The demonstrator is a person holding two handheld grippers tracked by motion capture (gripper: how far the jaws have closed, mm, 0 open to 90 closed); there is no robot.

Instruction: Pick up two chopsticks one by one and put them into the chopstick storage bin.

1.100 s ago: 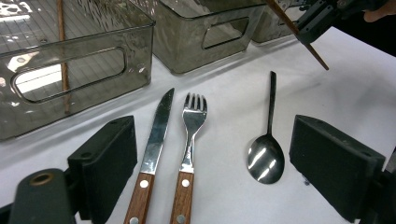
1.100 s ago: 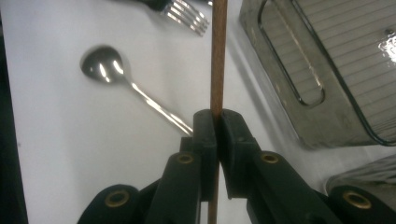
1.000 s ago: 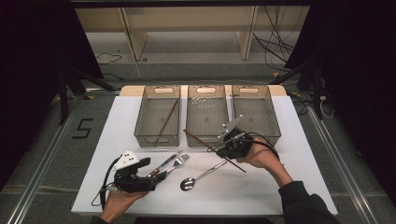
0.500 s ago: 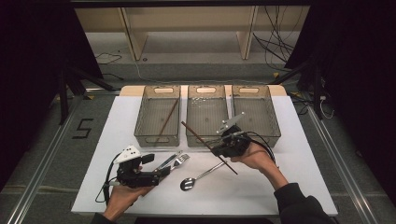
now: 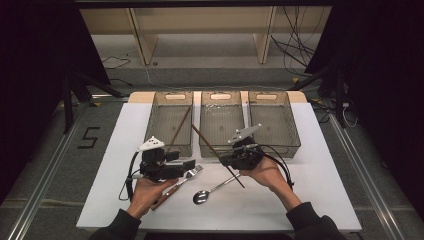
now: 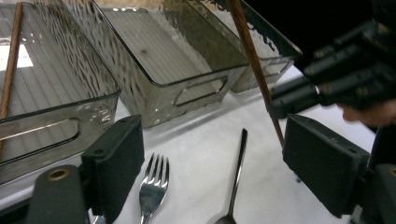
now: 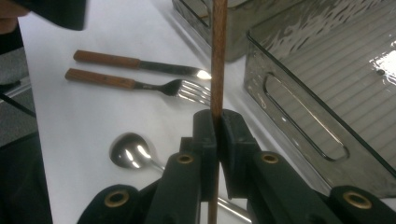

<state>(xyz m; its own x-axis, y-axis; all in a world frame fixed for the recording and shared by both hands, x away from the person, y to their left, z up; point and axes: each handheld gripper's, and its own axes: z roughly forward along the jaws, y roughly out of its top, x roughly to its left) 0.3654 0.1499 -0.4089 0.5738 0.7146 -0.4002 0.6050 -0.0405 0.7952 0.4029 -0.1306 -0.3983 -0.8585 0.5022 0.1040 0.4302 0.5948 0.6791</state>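
Observation:
My right gripper is shut on a brown chopstick, which it holds slantwise over the table in front of the middle bin. My left gripper hovers open over a wooden-handled fork. Its jaws have just been closing a little, and nothing is gripped between them. A steel spoon lies beside the fork, and a wooden-handled knife lies along it. A second chopstick rests in the left bin.
Three clear plastic bins stand in a row at the back of the white table, the right bin among them. Bare tabletop lies to the left and right of the hands. Wooden shelf legs and cables stand on the floor behind.
My left gripper has risen and moved to the right and farther back, over the fork. My right gripper has stayed nearly in place with the chopstick.

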